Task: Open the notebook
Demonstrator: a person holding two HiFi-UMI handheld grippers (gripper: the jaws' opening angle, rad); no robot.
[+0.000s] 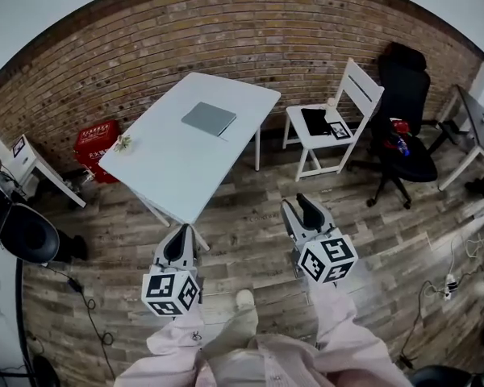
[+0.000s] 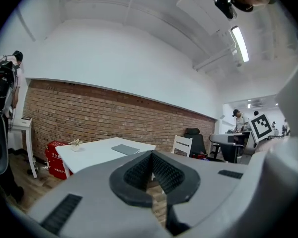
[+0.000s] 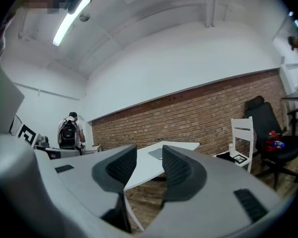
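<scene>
A closed grey notebook [image 1: 209, 118] lies flat on the far part of a white table [image 1: 169, 176]. Both grippers hang in the air short of the table's near corner, well apart from the notebook. My left gripper [image 1: 180, 236] is shut with nothing between its pads; past it in the left gripper view are the notebook [image 2: 125, 148] and the table [image 2: 89, 155]. My right gripper [image 1: 298, 206] stands open and empty. In the right gripper view the notebook [image 3: 156, 153] shows far off through the gap of the right gripper [image 3: 149, 151].
A small potted plant [image 1: 123, 143] sits at the table's left corner. A white chair [image 1: 331, 127] with dark items and a black office chair [image 1: 403, 135] stand to the right. A red crate [image 1: 95, 143] is beside the wall, and cables [image 1: 452, 280] lie on the floor.
</scene>
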